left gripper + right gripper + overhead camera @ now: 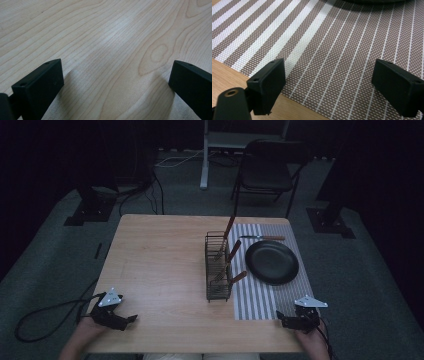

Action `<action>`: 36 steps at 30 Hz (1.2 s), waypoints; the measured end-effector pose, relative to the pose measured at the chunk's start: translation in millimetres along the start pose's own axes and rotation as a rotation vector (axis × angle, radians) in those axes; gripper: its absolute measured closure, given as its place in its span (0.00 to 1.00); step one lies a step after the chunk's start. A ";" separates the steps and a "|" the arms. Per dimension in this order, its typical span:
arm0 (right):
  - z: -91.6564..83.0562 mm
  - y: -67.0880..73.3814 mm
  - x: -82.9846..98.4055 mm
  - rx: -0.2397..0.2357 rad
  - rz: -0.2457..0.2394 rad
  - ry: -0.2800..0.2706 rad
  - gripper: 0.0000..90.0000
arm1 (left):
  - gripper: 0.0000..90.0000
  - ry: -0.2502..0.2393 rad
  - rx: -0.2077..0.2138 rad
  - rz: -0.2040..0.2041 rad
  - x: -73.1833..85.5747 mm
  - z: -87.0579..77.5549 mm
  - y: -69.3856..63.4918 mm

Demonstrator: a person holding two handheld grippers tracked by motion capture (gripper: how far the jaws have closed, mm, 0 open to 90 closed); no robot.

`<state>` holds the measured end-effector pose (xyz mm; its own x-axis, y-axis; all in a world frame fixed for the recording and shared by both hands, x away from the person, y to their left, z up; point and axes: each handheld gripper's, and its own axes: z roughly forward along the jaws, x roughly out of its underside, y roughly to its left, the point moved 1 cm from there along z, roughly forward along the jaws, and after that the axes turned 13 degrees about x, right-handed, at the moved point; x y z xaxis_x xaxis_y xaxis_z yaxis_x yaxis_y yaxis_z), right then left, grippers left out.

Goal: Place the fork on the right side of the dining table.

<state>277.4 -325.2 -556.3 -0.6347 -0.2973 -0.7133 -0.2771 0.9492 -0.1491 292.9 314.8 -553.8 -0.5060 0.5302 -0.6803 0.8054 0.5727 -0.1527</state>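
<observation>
Cutlery rack [218, 267] | mid-table, touching striped mat's [260, 300] left edge, wooden-handled utensils upright inside | left gripper [131, 319] and right gripper [280, 318] gaping, empty, at near edge | approach one handle from above, pinch squarely, lift straight

Each gripper is matte black: the left gripper [131, 319] and right gripper [280, 318] carry a grey three-cornered plate on top. Blocky black jaws show small screw holes. A black cable trails from each.

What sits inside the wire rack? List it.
The wire rack holds three wooden-handled utensils, handles leaning up and out to the right. Their lower ends are hidden behind the mesh, so the types stay unclear.
</observation>
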 end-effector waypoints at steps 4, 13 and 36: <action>0.0 -0.1 -0.1 -0.001 0.000 0.001 0.13 | 0.00 0.000 0.000 0.000 0.0 0.0 0.0; -0.7 -1.4 -0.7 -0.013 -0.013 0.012 0.13 | 0.00 0.002 0.002 0.004 0.2 -0.1 -0.2; -1.2 2.4 -12.9 -0.001 -0.022 0.113 0.15 | 0.00 0.001 -0.002 0.000 0.0 0.3 -0.7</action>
<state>284.0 -319.2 -546.7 -0.7060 -0.3279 -0.6277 -0.2925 0.9422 -0.1632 292.5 314.2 -553.9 -0.5068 0.5308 -0.6793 0.8047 0.5739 -0.1519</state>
